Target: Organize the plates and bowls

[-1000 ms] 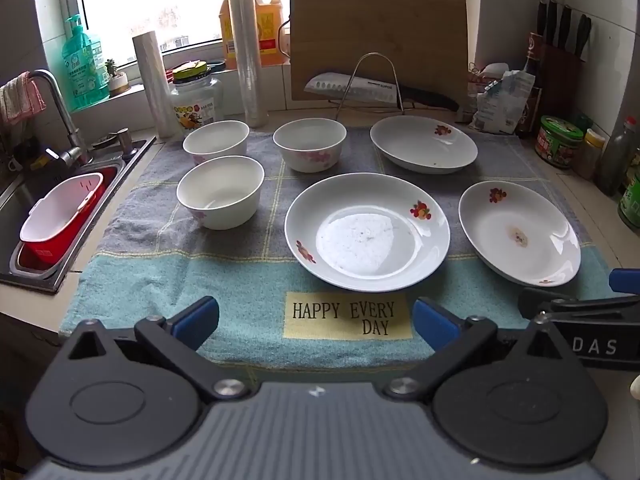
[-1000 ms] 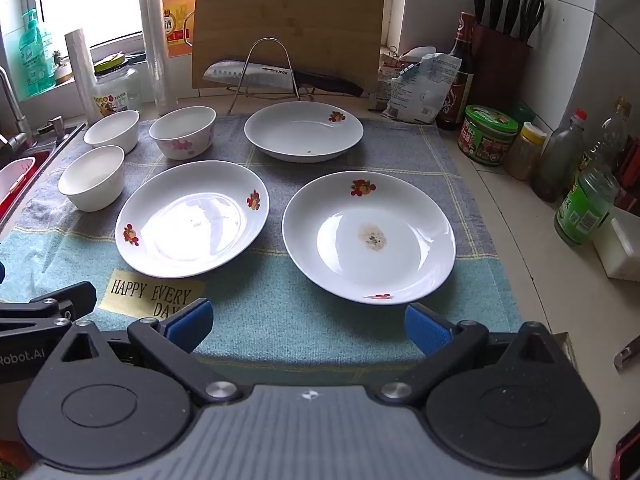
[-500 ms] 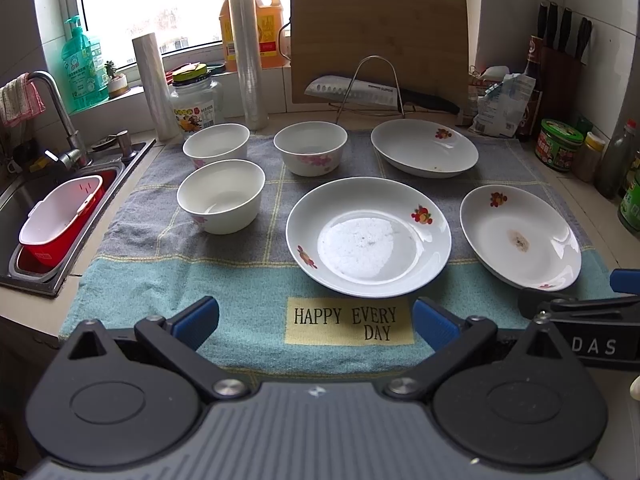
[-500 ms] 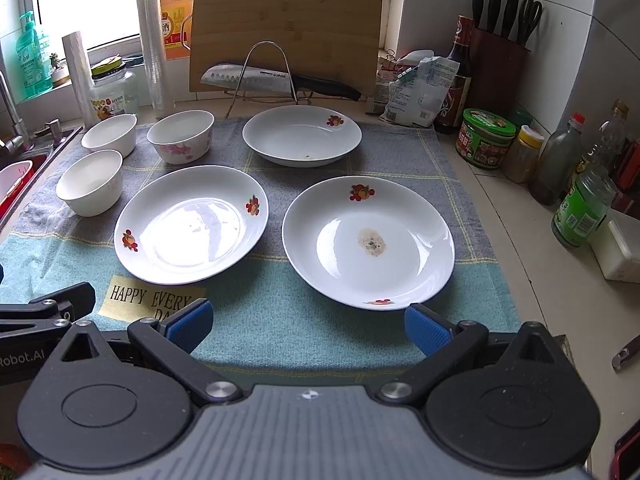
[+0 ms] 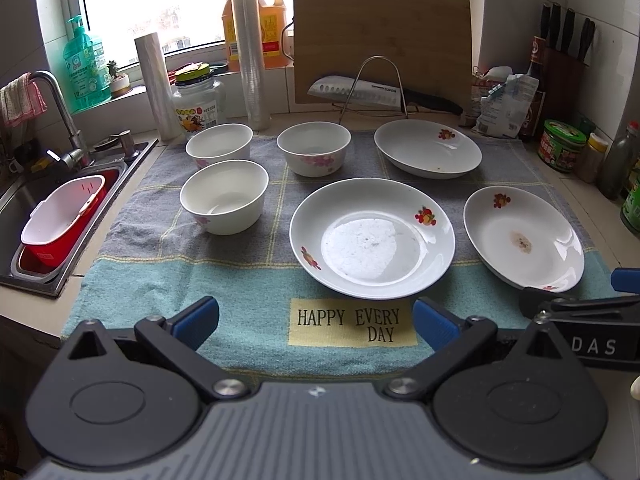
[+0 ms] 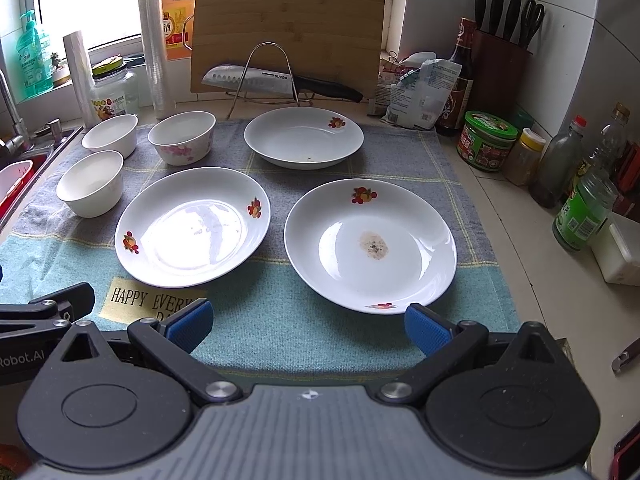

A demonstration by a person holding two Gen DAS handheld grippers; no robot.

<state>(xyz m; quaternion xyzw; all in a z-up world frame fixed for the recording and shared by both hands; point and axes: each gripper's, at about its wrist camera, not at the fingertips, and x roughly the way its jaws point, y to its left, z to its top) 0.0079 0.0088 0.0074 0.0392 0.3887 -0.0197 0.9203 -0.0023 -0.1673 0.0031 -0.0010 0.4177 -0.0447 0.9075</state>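
Three white round ceramic plates (image 6: 370, 246) and three white ceramic bowls (image 5: 223, 196) lie apart on the blue-grey cloth (image 5: 240, 280) on the worktop, bowls left. The left gripper (image 5: 316, 322) and right gripper (image 6: 308, 326) hover near its edge, jaws open, empty.

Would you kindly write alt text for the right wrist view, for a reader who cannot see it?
Three white plates and three white bowls sit apart, unstacked, on a blue-grey towel on a kitchen counter. The open right gripper hovers at the towel's near edge, holding nothing. A knife rests in a wire rack before a wooden cutting board.
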